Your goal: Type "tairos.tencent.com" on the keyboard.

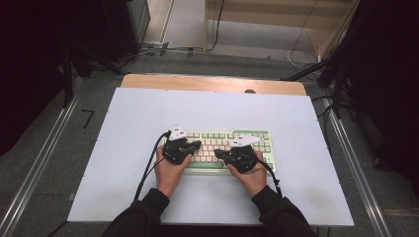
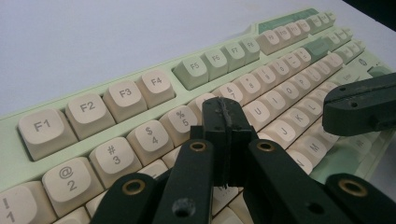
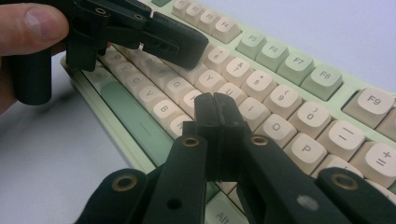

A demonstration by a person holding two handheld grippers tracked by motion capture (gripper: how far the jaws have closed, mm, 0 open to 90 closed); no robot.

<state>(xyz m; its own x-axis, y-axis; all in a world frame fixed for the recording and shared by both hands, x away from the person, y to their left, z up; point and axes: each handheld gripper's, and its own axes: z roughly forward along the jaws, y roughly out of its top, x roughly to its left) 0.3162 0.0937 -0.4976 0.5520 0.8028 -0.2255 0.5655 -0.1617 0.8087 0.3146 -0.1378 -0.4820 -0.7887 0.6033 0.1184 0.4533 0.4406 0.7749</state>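
The left gripper (image 2: 223, 109) and right gripper (image 3: 215, 105) were pinched closed just above the keyboard (image 1: 212, 168); poking crooked could hit two keys

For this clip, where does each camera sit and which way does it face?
High view: above the person's side, looking forward and down on the white table and keyboard; forearms, both hands.
Left gripper view: rides the left hand-held gripper, along its shut jaws over the number row.
Right gripper view: rides the right hand-held gripper, jaws shut over the letter keys; a thumb shows.
Shared: the keyboard; each gripper view catches the other gripper.
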